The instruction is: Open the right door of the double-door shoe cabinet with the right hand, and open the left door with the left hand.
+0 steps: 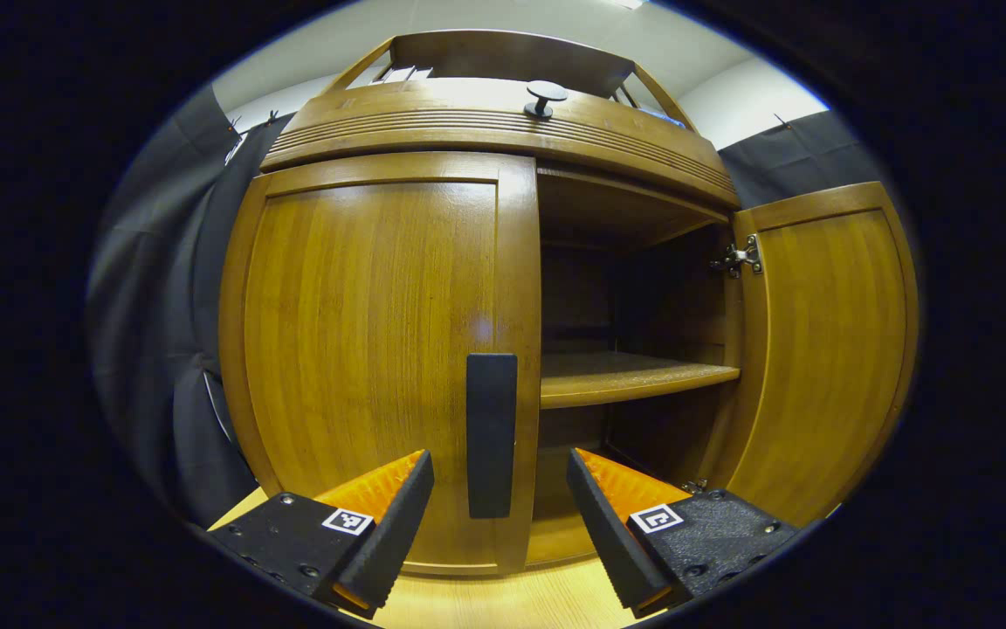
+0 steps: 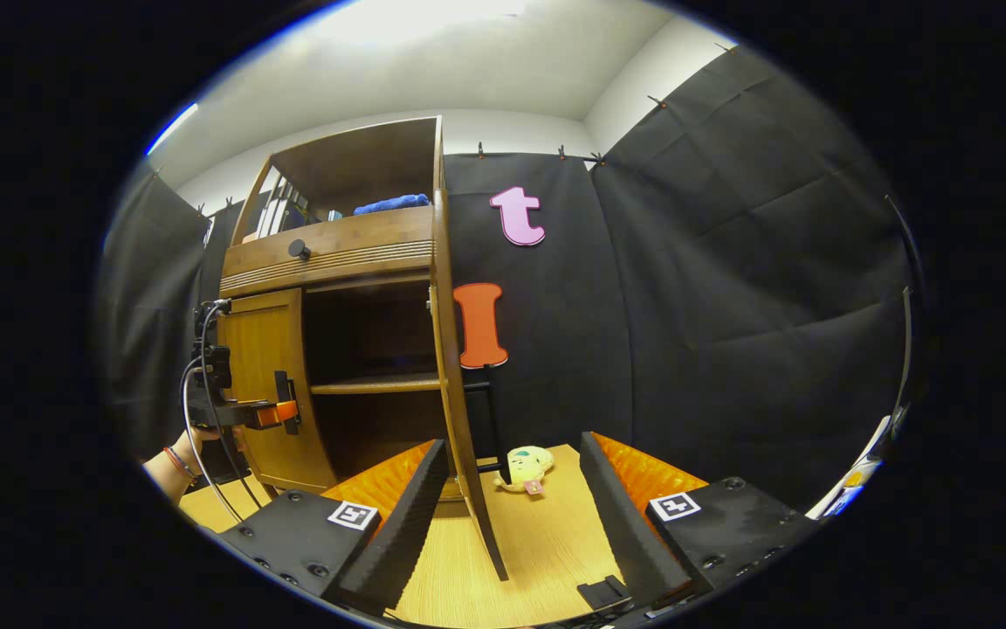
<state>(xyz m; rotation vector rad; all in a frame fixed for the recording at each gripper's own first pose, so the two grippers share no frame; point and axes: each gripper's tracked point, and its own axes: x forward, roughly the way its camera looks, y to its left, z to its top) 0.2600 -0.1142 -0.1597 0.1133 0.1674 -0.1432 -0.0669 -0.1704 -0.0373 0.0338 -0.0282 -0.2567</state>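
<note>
On the wooden shoe cabinet (image 1: 433, 114), right door (image 1: 826, 349) swung wide, left door (image 1: 372, 349) closed; both hand-held grippers gape.

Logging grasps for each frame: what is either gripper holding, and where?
Nothing: the left gripper is open around the left door's handle; the right gripper is open astride the right door's edge.

The shoe cabinet (image 1: 468, 122) is warm honey-brown wood with fine vertical grain on its left door (image 1: 372, 349) and right door (image 1: 826, 349), and horizontal grooves band its top rail, where a black knob (image 1: 545, 96) sits. The left door's handle (image 1: 492, 434) is matte black, the hinge (image 1: 739, 258) is silvery metal, and the inside is dark brown with a lighter shelf (image 1: 634, 376). A blue cloth (image 2: 391, 203) lies on top, a pale yellow plush toy (image 2: 527, 466) rests on the light wood-grain table (image 2: 547, 542), and the booth's wall (image 2: 730, 306) is black.
</note>
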